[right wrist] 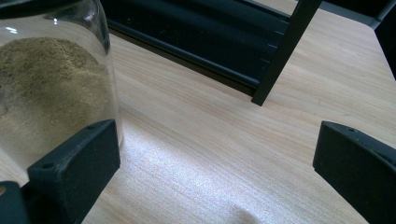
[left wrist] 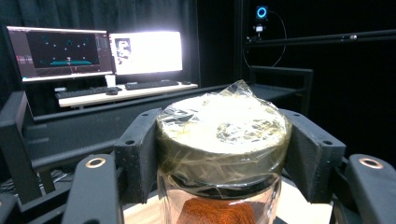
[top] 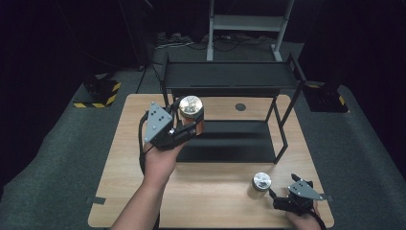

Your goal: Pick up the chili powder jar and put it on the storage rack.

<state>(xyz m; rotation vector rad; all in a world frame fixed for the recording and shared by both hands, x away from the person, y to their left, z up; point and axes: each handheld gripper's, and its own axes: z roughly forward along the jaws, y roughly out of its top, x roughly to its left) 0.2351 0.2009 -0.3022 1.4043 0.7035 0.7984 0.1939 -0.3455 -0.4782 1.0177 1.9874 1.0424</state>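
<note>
My left gripper is shut on a glass jar with a foil-wrapped lid, held in the air in front of the black shelf rack. In the left gripper view the jaws clamp the jar just under its lid, and reddish-brown powder shows inside. A second jar, with pale tan powder, stands on the table near the front right. My right gripper rests open on the table beside it. In the right gripper view that jar stands just past the left fingertip, outside the gap.
The wooden table carries the two-level black rack, whose leg stands close ahead of my right gripper. Monitors and a keyboard stand on a desk beyond the rack. Grey carpet surrounds the table.
</note>
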